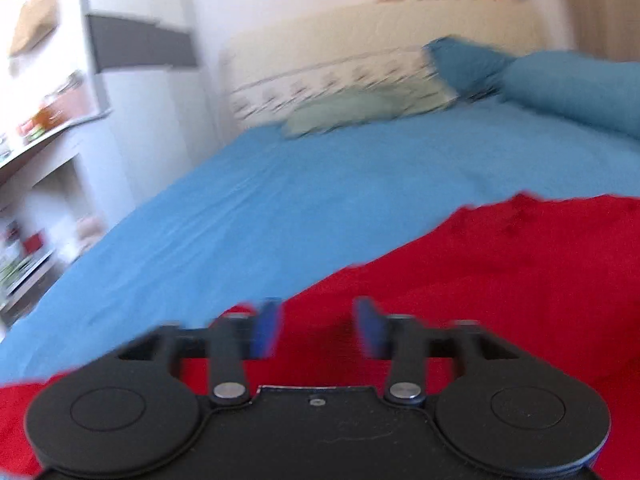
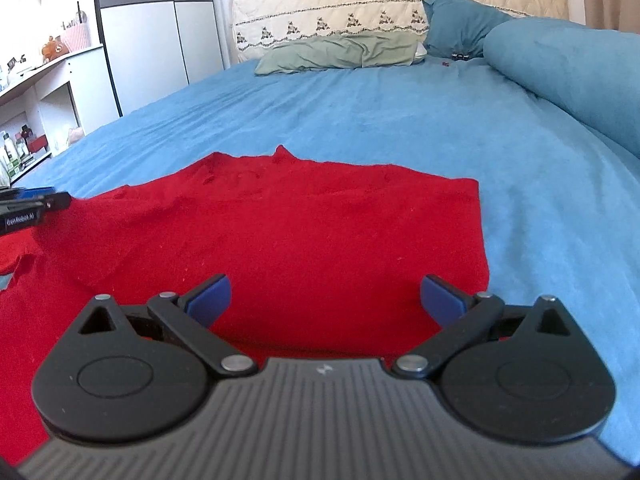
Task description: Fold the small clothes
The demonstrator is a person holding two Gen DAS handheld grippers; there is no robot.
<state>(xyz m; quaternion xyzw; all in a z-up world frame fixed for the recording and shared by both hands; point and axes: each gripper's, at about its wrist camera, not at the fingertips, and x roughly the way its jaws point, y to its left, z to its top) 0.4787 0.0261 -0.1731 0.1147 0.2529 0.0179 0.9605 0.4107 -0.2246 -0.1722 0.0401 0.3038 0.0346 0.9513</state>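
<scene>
Red knit garment (image 2: 280,232) spread flat on blue bedsheet (image 2: 360,120), near edge. Left gripper (image 1: 316,328) over garment's left side, jaws parted, empty. Right gripper (image 2: 326,304) over right part, jaws wide, empty. Likely soft, light, limp, non-slippery; best pinched at side hem or corner.
</scene>
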